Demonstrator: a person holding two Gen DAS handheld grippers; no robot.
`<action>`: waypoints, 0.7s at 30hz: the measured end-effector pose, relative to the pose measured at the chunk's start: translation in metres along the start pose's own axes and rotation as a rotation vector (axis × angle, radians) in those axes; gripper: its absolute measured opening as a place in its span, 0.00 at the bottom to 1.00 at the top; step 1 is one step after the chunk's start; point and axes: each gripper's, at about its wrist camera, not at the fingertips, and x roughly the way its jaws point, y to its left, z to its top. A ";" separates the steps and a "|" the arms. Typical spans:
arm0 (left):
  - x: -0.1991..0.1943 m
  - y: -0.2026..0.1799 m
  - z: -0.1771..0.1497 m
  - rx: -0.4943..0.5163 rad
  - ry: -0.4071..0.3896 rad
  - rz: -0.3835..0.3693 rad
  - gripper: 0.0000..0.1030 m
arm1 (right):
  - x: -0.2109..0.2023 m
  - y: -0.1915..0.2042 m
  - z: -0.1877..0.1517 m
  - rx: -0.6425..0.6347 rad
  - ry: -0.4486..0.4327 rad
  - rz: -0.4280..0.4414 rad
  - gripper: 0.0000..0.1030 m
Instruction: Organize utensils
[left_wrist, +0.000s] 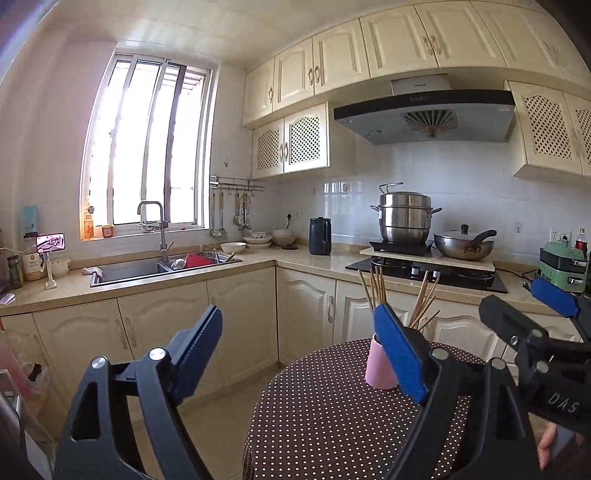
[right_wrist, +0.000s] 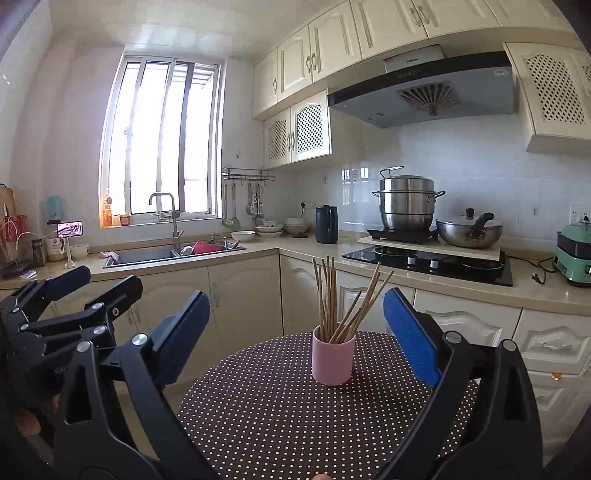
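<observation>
I've got both grippers up over the round dotted table (right_wrist: 280, 417), level with each other. My left gripper (left_wrist: 299, 341) has its jaws spread wide, nothing between them. Same on my right gripper (right_wrist: 295, 325): wide apart and empty. The chopsticks (right_wrist: 338, 302) stand bunched in the pink cup (right_wrist: 333, 360), upright on the table's far side, clear of both sets of fingers.

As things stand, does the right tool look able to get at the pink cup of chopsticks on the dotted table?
Probably yes. The right tool stands open and empty with the pink cup straight ahead between its fingers, nothing between them on the dotted table. The left tool sits off to the side.
</observation>
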 end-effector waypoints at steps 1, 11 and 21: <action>-0.003 0.000 0.001 0.000 -0.008 0.002 0.81 | -0.004 0.004 0.000 -0.008 -0.006 -0.006 0.91; -0.021 0.000 0.004 0.012 -0.050 0.016 0.81 | -0.019 0.013 0.002 -0.023 -0.025 -0.025 0.92; -0.021 -0.001 0.004 0.011 -0.059 0.010 0.81 | -0.020 0.009 0.001 -0.021 -0.025 -0.033 0.92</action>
